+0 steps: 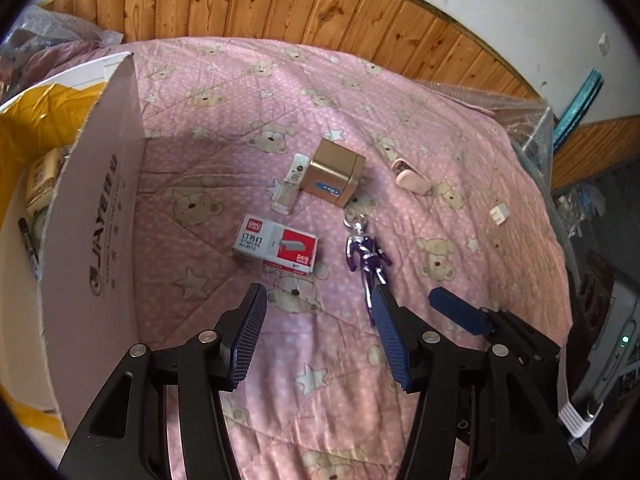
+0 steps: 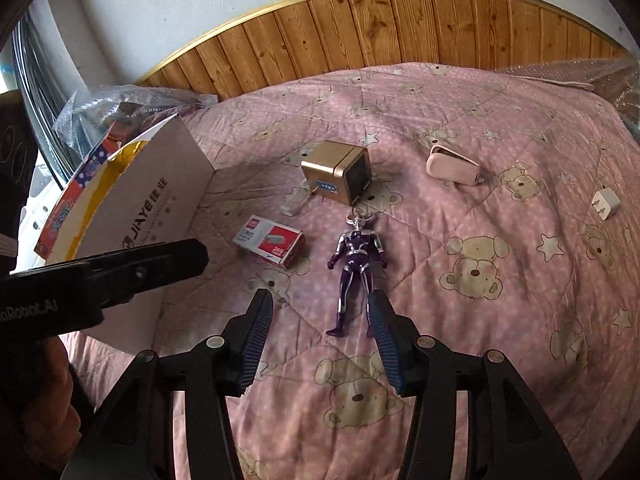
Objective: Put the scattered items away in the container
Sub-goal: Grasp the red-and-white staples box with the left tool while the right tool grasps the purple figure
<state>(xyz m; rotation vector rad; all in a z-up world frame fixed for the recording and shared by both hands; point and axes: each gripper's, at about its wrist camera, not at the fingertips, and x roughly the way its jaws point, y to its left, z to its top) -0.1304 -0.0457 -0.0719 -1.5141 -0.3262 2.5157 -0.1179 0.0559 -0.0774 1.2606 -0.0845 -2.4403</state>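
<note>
Scene: a pink bear-print quilt over a bed, wooden headboard at the far edge.

Left gripper: held low over the near part of the quilt, pointed toward the far side, fingers spread wide, nothing between them. Seen from the right wrist view as a dark bar reaching in from the left, ahead of the box flap.

Right gripper: just right of the left one, also low and level, fingers spread wide and empty. Right fingertip overlapping one leg of the toy figure in that view; contact impossible to tell. One blue finger visible at the right of the left wrist view.

Toy figure: purple and silver, flat on its back, head toward the far side, keyring at the head, feet lying between the right gripper's fingers.

Staple box: red and white, left of the figure, directly beyond the left gripper.

Gold cube: beyond the figure's head, with a small clear packet just at its left.

Pink stapler: farther right, well apart from the cube. White charger plug: near the right edge.

Cardboard box: at the left, flap upright, a marker pen and other items already inside.
</note>
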